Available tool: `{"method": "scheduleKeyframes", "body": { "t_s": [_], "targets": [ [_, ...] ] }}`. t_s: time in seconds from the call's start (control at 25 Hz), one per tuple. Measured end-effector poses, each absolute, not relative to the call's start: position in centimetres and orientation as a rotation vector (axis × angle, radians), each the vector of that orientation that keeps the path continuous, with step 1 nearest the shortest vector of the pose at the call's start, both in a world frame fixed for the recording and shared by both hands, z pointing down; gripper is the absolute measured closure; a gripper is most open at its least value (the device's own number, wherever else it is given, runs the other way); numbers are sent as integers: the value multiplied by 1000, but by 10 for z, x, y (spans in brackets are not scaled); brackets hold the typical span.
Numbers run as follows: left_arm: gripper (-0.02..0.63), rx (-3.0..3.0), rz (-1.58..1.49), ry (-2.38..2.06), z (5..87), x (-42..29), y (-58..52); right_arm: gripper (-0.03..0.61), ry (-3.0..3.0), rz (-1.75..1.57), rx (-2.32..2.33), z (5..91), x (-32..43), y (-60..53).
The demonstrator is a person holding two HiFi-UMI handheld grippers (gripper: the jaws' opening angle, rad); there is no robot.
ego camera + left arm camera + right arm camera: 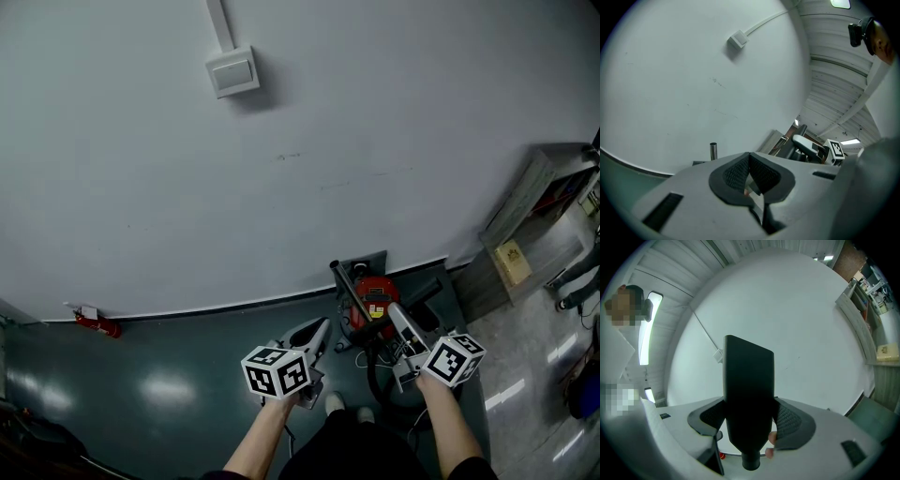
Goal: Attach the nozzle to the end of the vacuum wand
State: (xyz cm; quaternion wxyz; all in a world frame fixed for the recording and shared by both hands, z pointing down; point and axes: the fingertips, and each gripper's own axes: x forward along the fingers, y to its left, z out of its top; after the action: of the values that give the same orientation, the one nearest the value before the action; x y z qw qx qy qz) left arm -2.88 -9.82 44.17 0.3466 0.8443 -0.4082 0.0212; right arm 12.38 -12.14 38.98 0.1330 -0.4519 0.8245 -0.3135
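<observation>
A flat black nozzle (pixel 749 394) stands upright between the pads of my right gripper (pixel 751 420), which is shut on it. In the head view my right gripper (pixel 399 326) hovers just right of the red vacuum (pixel 373 302). The dark wand (pixel 348 288) leans up from the vacuum toward the wall. Its metal tip (pixel 713 151) shows in the left gripper view beyond the left jaw. My left gripper (pixel 322 332) is left of the vacuum. In its own view the left gripper (pixel 750 163) has its pads together with nothing between them.
A grey wall with a switch box (pixel 232 72) fills the view ahead. A black hose (pixel 378 380) curls on the dark floor by the vacuum. A red object (pixel 95 324) lies at the wall's foot on the left. Shelving (pixel 527 202) and a cardboard box (pixel 513 262) stand at the right.
</observation>
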Motion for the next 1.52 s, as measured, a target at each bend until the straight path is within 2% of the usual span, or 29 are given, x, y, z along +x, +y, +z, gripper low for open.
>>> {"method": "scheduleKeyframes", "body": {
  "t_s": [1.04, 1.52],
  "targets": [
    [609, 2077, 33, -1232, 478, -27, -184, 268, 2479, -903, -1117, 372, 132, -242],
    [609, 2049, 14, -1283, 541, -25, -223, 268, 2456, -908, -1145, 381, 142, -282]
  ]
}}
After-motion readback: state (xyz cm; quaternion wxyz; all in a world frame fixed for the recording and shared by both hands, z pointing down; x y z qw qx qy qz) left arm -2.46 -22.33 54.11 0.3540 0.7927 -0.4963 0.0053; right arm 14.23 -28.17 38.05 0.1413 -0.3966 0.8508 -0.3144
